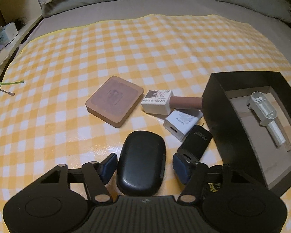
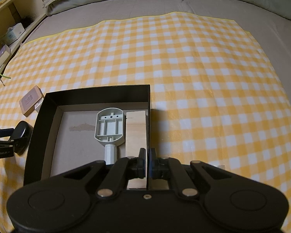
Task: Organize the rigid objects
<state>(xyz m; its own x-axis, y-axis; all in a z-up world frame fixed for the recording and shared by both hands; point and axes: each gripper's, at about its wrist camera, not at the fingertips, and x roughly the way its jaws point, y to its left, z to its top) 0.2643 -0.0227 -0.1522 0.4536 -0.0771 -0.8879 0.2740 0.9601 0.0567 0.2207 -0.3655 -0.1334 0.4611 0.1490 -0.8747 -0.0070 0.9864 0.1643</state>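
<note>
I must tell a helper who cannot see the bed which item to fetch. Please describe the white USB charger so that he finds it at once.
Find the open black box on the checked yellow cloth. Just beside its left wall lies the white USB charger, between the nail polish bottle and a black charger. It alone is a white cube with a USB slot.

Counted beside the black box [image 1: 219,104]: one brown square case [image 1: 114,103], one gel polish bottle [image 1: 158,102], one white charger [image 1: 179,125], one small black device [image 1: 196,142], one black oval case [image 1: 140,161]; inside that box, one grey plastic part [image 2: 109,128], one wooden block [image 2: 136,134]
</note>
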